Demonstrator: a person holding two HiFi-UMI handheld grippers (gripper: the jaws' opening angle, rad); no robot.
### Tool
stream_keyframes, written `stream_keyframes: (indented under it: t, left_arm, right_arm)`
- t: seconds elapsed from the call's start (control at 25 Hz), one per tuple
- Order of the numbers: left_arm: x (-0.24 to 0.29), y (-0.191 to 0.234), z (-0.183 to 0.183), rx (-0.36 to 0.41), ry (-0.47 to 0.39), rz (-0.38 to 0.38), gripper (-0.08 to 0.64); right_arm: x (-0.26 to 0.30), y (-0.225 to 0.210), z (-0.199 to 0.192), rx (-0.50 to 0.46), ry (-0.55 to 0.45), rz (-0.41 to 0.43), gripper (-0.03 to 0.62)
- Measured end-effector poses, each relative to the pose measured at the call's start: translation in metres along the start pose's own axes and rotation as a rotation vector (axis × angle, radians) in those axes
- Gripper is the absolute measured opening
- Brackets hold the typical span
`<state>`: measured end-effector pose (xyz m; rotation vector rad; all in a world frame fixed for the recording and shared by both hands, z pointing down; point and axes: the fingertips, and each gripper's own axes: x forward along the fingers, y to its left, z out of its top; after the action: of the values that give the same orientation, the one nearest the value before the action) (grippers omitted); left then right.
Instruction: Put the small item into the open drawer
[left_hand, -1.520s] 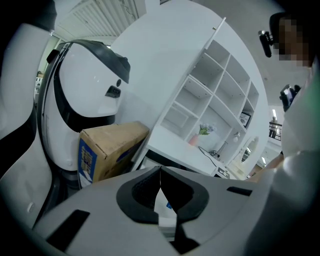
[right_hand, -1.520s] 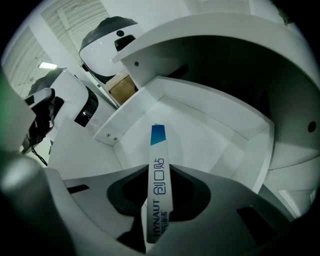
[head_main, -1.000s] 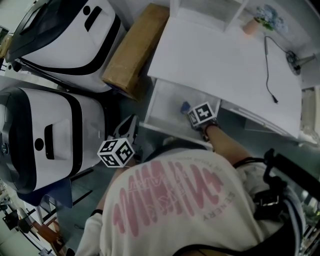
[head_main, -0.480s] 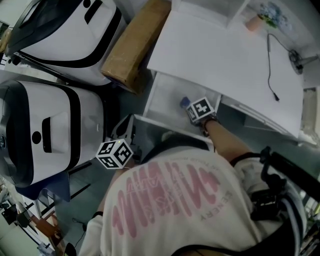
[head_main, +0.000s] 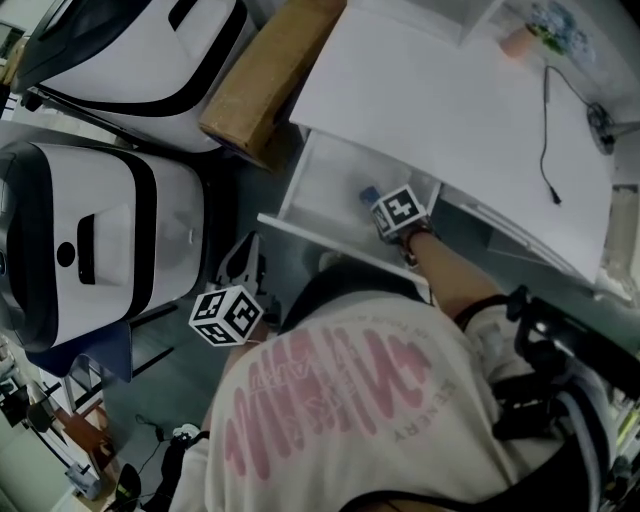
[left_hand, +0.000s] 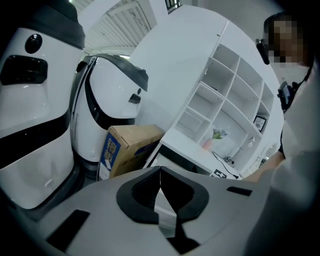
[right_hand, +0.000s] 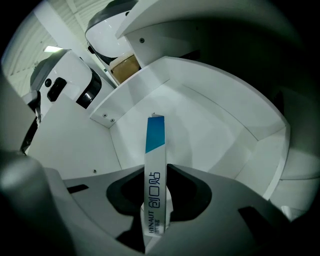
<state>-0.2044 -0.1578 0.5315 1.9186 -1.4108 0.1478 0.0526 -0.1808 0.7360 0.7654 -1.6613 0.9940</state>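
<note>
The fingers (right_hand: 186, 194) of your right gripper (right_hand: 156, 175) pinch the lower end of a slim white-and-blue cardboard packet (right_hand: 154, 145), likely light and stiff, inside the open white drawer (right_hand: 205, 117); your left gripper (left_hand: 160, 172) is closed and empty.

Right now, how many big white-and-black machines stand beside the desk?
2. One machine sits at the head view's top left, next to the cardboard box; the other is below it in that view, left of the open drawer. Others may be out of frame.

cardboard box (head_main: 255, 85) | black cable (head_main: 546, 130) | two white-and-black machines (head_main: 90, 240) | pink pot (head_main: 520, 40)
</note>
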Motion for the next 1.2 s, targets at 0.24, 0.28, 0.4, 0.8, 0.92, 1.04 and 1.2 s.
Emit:
stream_keyframes:
  t: [0.24, 0.28, 0.4, 0.8, 0.92, 1.04, 1.2]
  left_arm:
    - [-0.018, -0.005, -0.013, -0.056, -0.034, 0.084, 0.029]
    - [-0.023, -0.005, -0.016, -0.065, -0.041, 0.101, 0.029]
    - [-0.035, -0.008, -0.025, -0.09, -0.058, 0.147, 0.029]
    - [-0.06, -0.023, -0.054, -0.137, -0.075, 0.227, 0.029]
    - [-0.065, -0.025, -0.058, -0.139, -0.079, 0.241, 0.029]
    - [-0.069, -0.025, -0.06, -0.137, -0.082, 0.254, 0.029]
    - [-0.076, -0.025, -0.063, -0.135, -0.087, 0.27, 0.029]
  right_arm:
    - [-0.002, -0.003, 0.002, -0.022, -0.005, 0.045, 0.133]
    - [-0.003, -0.002, 0.003, -0.03, -0.006, 0.052, 0.138]
    - [-0.006, -0.004, 0.007, -0.054, -0.009, 0.059, 0.15]
    - [-0.005, -0.005, 0.015, -0.11, -0.033, 0.042, 0.23]
    - [-0.002, -0.003, 0.018, -0.129, -0.039, 0.046, 0.249]
    - [0.002, -0.002, 0.018, -0.149, -0.04, 0.045, 0.267]
    - [0.006, -0.003, 0.022, -0.179, -0.057, 0.021, 0.27]
